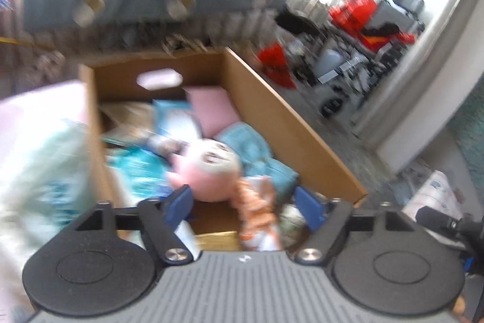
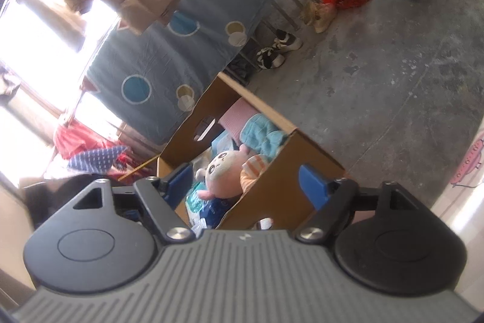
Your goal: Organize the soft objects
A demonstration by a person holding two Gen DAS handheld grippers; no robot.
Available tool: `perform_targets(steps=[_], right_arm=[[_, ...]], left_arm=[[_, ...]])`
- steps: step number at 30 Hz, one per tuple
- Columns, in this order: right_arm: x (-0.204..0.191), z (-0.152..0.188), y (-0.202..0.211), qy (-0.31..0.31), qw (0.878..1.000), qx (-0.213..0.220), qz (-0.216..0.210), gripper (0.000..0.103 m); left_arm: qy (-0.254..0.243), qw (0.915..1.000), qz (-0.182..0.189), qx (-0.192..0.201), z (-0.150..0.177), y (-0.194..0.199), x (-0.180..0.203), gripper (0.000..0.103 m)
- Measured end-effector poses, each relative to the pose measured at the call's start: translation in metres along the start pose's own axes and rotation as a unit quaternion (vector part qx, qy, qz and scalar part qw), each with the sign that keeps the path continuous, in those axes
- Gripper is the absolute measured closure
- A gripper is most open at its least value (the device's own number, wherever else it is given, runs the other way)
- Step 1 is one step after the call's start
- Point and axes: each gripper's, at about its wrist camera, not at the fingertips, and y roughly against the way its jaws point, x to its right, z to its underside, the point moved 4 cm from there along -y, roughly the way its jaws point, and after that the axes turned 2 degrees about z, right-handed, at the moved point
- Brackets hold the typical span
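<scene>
Left wrist view, blurred: left gripper (image 1: pixel 246 203) hangs over the cardboard box (image 1: pixel 290 123), its 2 jaws spread wide and holding nothing. Inside lie a pink plush doll (image 1: pixel 205 168), a teal towel (image 1: pixel 257 150), a pink cushion (image 1: pixel 211 108) and an orange striped toy (image 1: pixel 257 202). Right wrist view: right gripper (image 2: pixel 245 183) likewise stands apart and empty above the same box (image 2: pixel 272 186), doll (image 2: pixel 225 171) face up. Risk, as judged: a jaw catching the box wall could tip it; loose fabric may slip from a shallow pinch.
</scene>
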Motion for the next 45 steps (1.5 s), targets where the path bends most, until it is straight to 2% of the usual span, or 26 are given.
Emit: perform_targets(steps=[2, 4, 6, 10, 15, 20, 22, 27, 30, 33, 37, 45], right_arm=[[-0.01, 0.007, 0.0, 0.021, 1.0, -0.007, -0.005, 0.014], [-0.021, 0.015, -0.003, 0.045, 0.999, -0.021, -0.013, 0.011], [-0.036, 0.022, -0.009, 0.074, 0.997, -0.035, -0.016, 0.002], [-0.07, 0.041, -0.022, 0.154, 0.986, -0.066, 0.003, 0.001], [-0.11, 0.072, -0.035, 0.265, 0.959, -0.09, 0.035, 0.001], [-0.14, 0.099, -0.042, 0.358, 0.927, -0.085, 0.073, 0.001], [-0.146, 0.103, -0.042, 0.38, 0.918, -0.078, 0.083, 0.001], [-0.153, 0.103, -0.043, 0.391, 0.913, -0.057, 0.099, 0.001], [-0.155, 0.102, -0.048, 0.392, 0.912, -0.059, 0.106, 0.001], [-0.154, 0.1, -0.051, 0.383, 0.915, -0.067, 0.104, 0.001], [-0.152, 0.1, -0.058, 0.37, 0.92, -0.079, 0.097, 0.001], [-0.154, 0.101, -0.062, 0.377, 0.918, -0.085, 0.092, 0.001]], left_arm=[[-0.003, 0.9991, -0.039, 0.018, 0.01, 0.027, -0.011, 0.013], [-0.001, 0.9966, -0.079, 0.024, 0.023, 0.048, -0.024, 0.01], [0.006, 0.9923, -0.121, 0.026, 0.036, 0.066, -0.037, 0.01], [0.016, 0.9816, -0.184, 0.048, 0.057, 0.096, -0.057, 0.003], [0.038, 0.9739, -0.211, 0.075, 0.073, 0.122, -0.076, 0.0], [0.06, 0.9646, -0.244, 0.081, 0.089, 0.134, -0.085, 0.0], [0.065, 0.9637, -0.247, 0.078, 0.091, 0.134, -0.086, 0.0], [0.081, 0.9751, -0.2, 0.05, 0.098, 0.127, -0.088, 0.0], [0.083, 0.9736, -0.211, 0.025, 0.099, 0.117, -0.086, 0.0], [0.067, 0.971, -0.228, 0.022, 0.101, 0.113, -0.079, 0.0], [0.062, 0.9717, -0.227, 0.021, 0.1, 0.111, -0.074, 0.0], [0.063, 0.9731, -0.221, 0.014, 0.094, 0.102, -0.071, 0.0]])
